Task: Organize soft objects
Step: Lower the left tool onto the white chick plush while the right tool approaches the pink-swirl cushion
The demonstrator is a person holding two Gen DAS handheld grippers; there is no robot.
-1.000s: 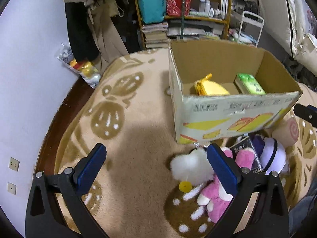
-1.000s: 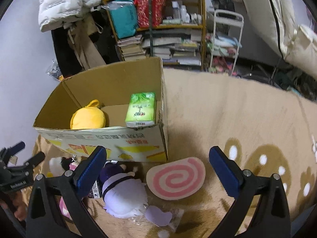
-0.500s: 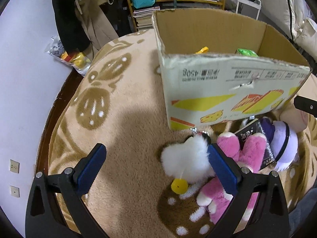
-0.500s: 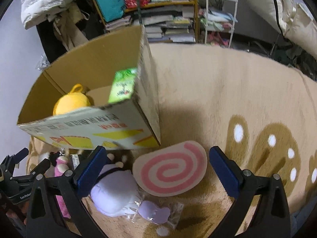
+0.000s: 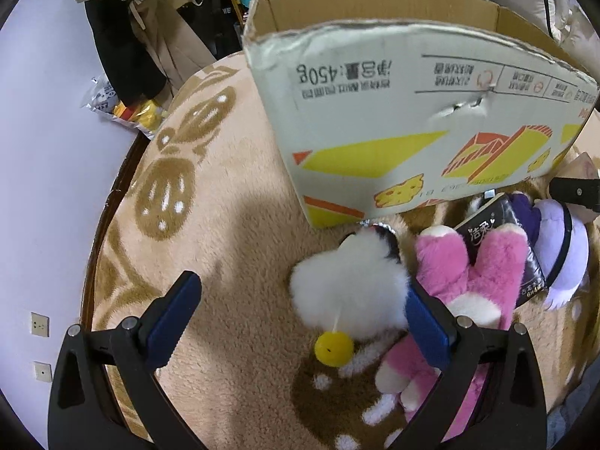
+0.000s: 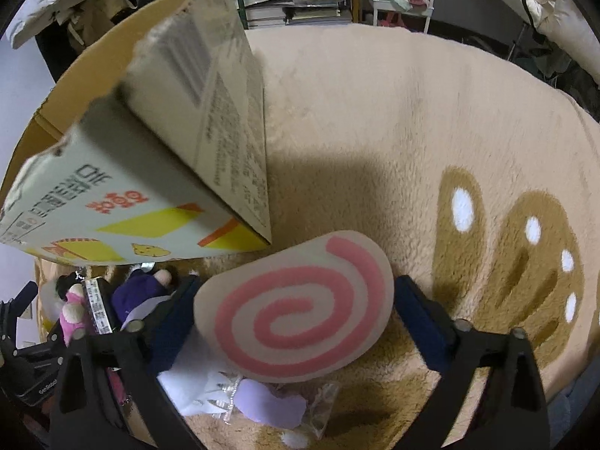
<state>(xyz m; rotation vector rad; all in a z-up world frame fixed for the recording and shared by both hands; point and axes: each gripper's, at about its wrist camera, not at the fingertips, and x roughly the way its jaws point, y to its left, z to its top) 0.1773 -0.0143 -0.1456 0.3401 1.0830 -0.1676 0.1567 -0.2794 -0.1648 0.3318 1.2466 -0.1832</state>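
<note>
Two grippers hang low over a pile of soft toys at the near side of the cardboard box (image 5: 393, 120), which sits on the beige patterned rug (image 6: 431, 120). Main risk on the right: the right gripper (image 6: 292, 303) straddles the pink swirl cushion (image 6: 296, 307), its jaws have just been closing a little yet stand wide, pads just beside the cushion's edges and not clearly pressing; the left finger looks to sit over the purple plush (image 6: 138, 292), so a squeeze could pinch that toy too or drag the clear packet (image 6: 318, 408) lying partly under the cushion's near edge. A flat, floppy cushion gripped by its rim may also fold and slip out. Risk on the left: the left gripper (image 5: 300, 315) is fully spread and holds nothing, with the white fluffy pom-pom (image 5: 348, 288) against its right pad and bare rug at the left pad, so an off-centre close would likely shove the pom-pom sideways or catch the pink plush (image 5: 483, 277) behind that finger. Its dangling yellow ball (image 5: 333, 348) could snag. Looks-wise, the cushion is a cream oval with a pink spiral, lying flat just off the box's near right corner; the pom-pom is round, long-furred, with a dark patch on its far side. A dark tissue pack (image 5: 498, 232) lies wedged between pink and purple toys. Box contents are hidden from both views.
</note>
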